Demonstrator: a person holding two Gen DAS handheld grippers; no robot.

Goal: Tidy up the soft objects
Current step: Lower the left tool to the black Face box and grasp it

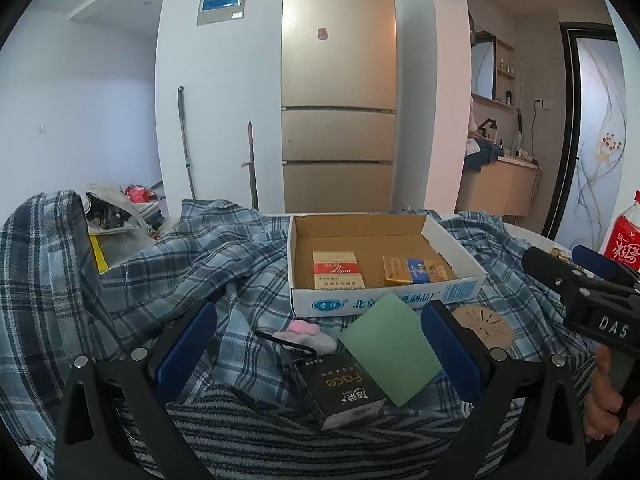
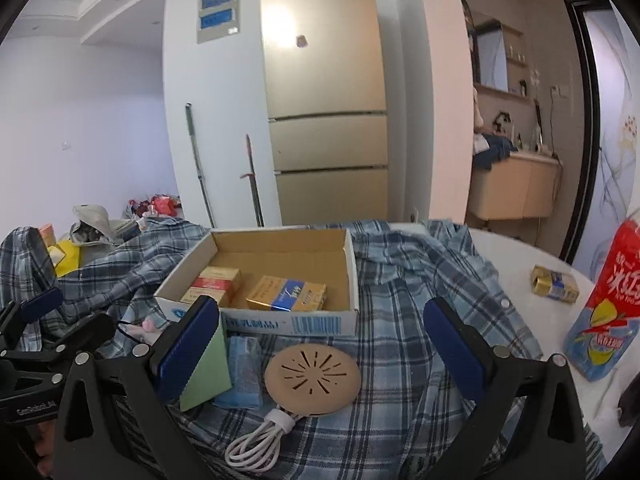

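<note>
A blue plaid shirt [image 1: 168, 264] lies crumpled over the table, also seen as plaid shirt [image 2: 404, 320]. My left gripper [image 1: 320, 352] hangs open above a pink plush toy [image 1: 304, 332], a black box [image 1: 340, 388] and a green sponge [image 1: 388, 356]. A striped cloth [image 1: 256, 420] lies underneath at the near edge. My right gripper [image 2: 322, 344] is open over a round beige disc [image 2: 312, 376] with a coiled white cable [image 2: 256, 444]. Its left finger stands beside the green sponge [image 2: 208, 368]. Neither gripper holds anything.
An open cardboard box [image 1: 380, 300] holding cigarette packs sits behind the items, also seen as box [image 2: 280, 324]. A red drink bottle [image 2: 608, 312] and a gold pack [image 2: 554, 282] stand on the white table at right. A blue packet [image 2: 242, 372] lies by the sponge.
</note>
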